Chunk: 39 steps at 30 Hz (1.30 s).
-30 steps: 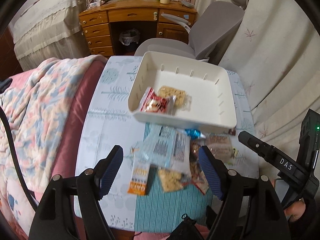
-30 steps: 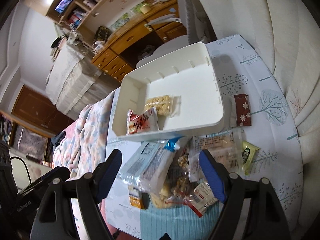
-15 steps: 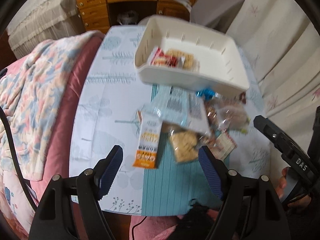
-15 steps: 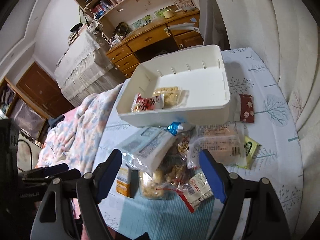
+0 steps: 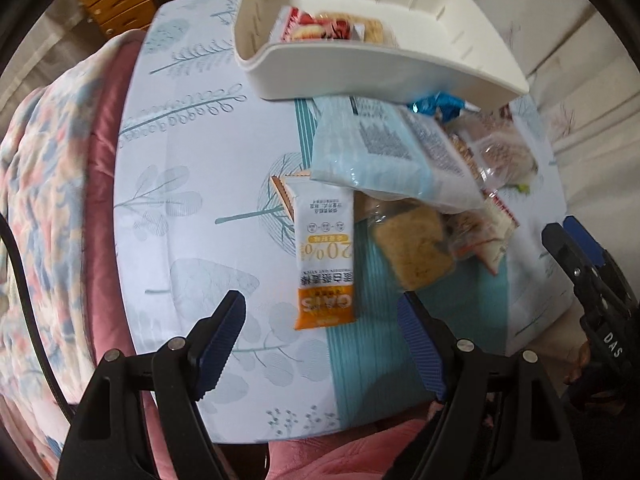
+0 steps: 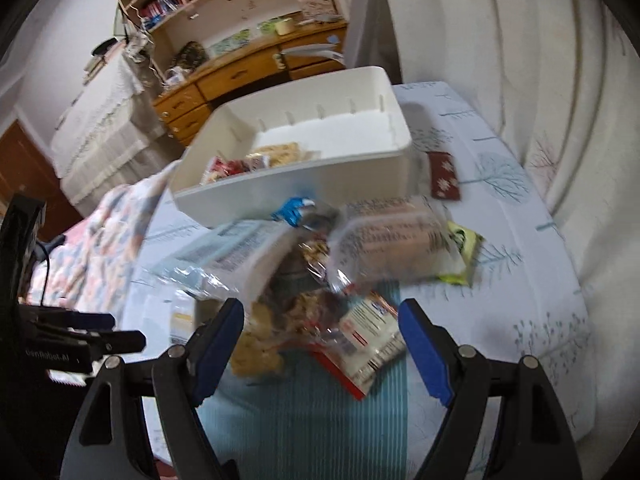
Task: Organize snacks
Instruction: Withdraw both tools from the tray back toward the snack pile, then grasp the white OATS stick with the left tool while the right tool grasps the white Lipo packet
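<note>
A white bin (image 5: 384, 68) holds a red snack pack (image 5: 320, 30) and a cracker pack (image 6: 276, 154). In front of it lies a pile of snacks: an orange-and-white oat bar (image 5: 325, 256), a pale blue bag (image 5: 392, 152), a cracker pack (image 5: 412, 248), a clear bread bag (image 6: 392, 240) and a red-edged packet (image 6: 368, 344). My left gripper (image 5: 320, 336) is open and empty, just short of the oat bar's near end. My right gripper (image 6: 320, 344) is open and empty, low over the pile. The right gripper also shows in the left wrist view (image 5: 580, 256).
A dark red packet (image 6: 444, 176) and a green packet (image 6: 460, 256) lie right of the pile. A floral quilt (image 5: 44, 184) lies left of the table (image 5: 180, 208). A wooden desk (image 6: 248, 68) and grey chair (image 6: 368, 32) stand behind. A curtain (image 6: 540, 60) hangs on the right.
Both grippers have moved down and closer to the snack pile. The left one now sits close to the oat bar. Both stay open and empty.
</note>
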Motion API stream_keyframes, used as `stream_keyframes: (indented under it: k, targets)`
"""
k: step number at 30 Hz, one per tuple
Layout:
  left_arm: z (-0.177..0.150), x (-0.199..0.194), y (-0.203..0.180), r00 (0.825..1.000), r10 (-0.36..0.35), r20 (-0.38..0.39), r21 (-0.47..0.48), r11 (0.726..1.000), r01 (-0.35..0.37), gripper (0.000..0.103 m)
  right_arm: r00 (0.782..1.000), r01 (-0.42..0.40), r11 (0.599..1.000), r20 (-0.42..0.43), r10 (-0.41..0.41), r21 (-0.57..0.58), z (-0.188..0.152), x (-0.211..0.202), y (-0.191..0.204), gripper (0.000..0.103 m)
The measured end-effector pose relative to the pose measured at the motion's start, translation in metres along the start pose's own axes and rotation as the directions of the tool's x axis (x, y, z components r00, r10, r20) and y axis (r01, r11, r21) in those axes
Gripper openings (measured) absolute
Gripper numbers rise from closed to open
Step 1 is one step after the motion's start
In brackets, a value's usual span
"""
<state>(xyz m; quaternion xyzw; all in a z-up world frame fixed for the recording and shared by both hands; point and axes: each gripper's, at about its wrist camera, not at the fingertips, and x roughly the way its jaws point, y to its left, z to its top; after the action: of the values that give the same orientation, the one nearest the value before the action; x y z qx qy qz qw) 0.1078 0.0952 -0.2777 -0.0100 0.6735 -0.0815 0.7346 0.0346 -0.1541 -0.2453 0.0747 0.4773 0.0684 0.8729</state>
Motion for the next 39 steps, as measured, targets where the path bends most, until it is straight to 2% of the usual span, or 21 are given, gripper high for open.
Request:
stream_keyframes:
  k: [5,11,18,23,26,29,34,39]
  targets:
    - [0.008,0.024,-0.002,0.999,0.018,-0.04,0.082,0.997,-0.014,0.082,0.997,0.07,0.998,-0.012,-0.07,-0.005,-0.017,0.011,0.005,0.08]
    - [0.016,0.049,0.004,0.995,0.012,-0.101,0.096,0.995,-0.002,0.082,0.987,0.155,0.986,-0.041,-0.158,-0.062,-0.032,0.028,0.009,0.08]
    - [0.027,0.069,0.012,0.989,-0.013,-0.15,0.045,0.999,0.02,0.082,0.972,0.203,0.967,-0.089,-0.218,-0.153,-0.039,0.051,0.005,0.08]
    - [0.031,0.081,0.021,0.984,-0.009,-0.179,-0.012,1.0,0.007,0.081,0.97,0.193,0.956,-0.102,-0.22,-0.22,-0.037,0.064,0.001,0.08]
    - [0.035,0.086,0.024,0.981,-0.008,-0.193,-0.04,0.999,0.0,0.077,0.972,0.171,0.949,-0.11,-0.206,-0.264,-0.033,0.071,-0.002,0.08]
    - [0.038,0.091,0.023,0.978,-0.012,-0.206,-0.061,0.998,0.0,0.068,0.974,0.15,0.935,-0.116,-0.196,-0.321,-0.028,0.078,-0.002,0.08]
    - [0.04,0.101,0.022,0.972,-0.019,-0.236,-0.111,0.994,-0.008,0.042,0.975,0.095,0.911,-0.149,-0.167,-0.401,-0.026,0.088,0.002,0.08]
    - [0.037,0.104,0.024,0.973,-0.02,-0.231,-0.151,0.988,-0.016,0.041,0.975,0.046,0.915,-0.179,-0.128,-0.4,-0.022,0.093,-0.001,0.078]
